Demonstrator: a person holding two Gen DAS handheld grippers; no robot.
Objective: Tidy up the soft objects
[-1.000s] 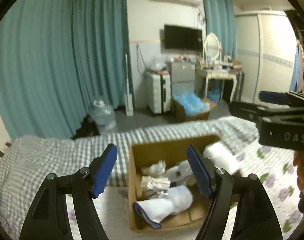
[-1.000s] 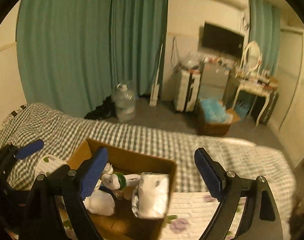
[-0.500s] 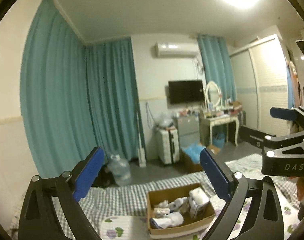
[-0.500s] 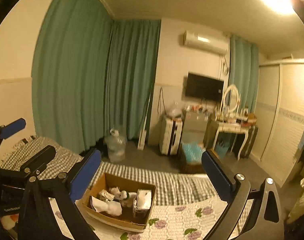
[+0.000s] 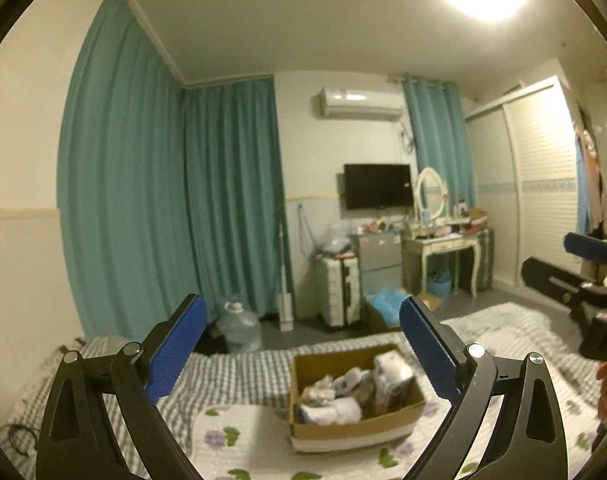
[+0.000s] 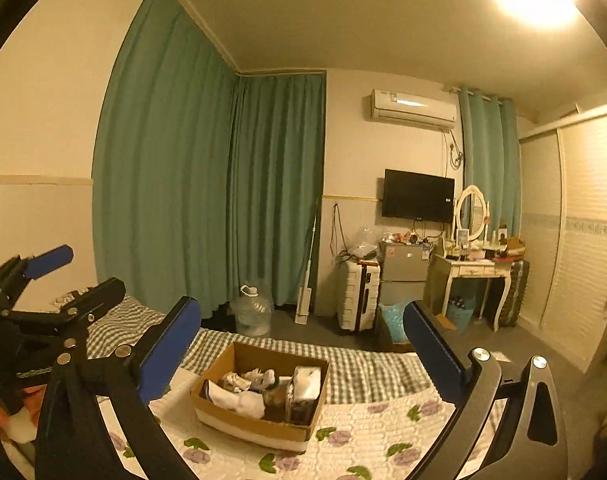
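Observation:
An open cardboard box [image 5: 357, 428] sits on the bed and holds several soft items: rolled white socks [image 5: 335, 406], small crumpled cloths and a wrapped tissue pack [image 5: 391, 372]. The box also shows in the right wrist view [image 6: 259, 426]. My left gripper [image 5: 301, 350] is open and empty, raised well back from the box. My right gripper [image 6: 303, 350] is open and empty, also held high and away from the box. Each gripper shows at the edge of the other's view.
The box rests on a floral quilt [image 6: 363, 448] over a checked blanket [image 5: 231, 372]. Beyond the bed are a water jug [image 6: 251, 314], a suitcase [image 6: 357, 300], a dressing table [image 6: 473, 276] and teal curtains [image 5: 175, 208].
Both grippers have pulled up and back from right over the box, so it now looks small and far. Both stayed open and empty.

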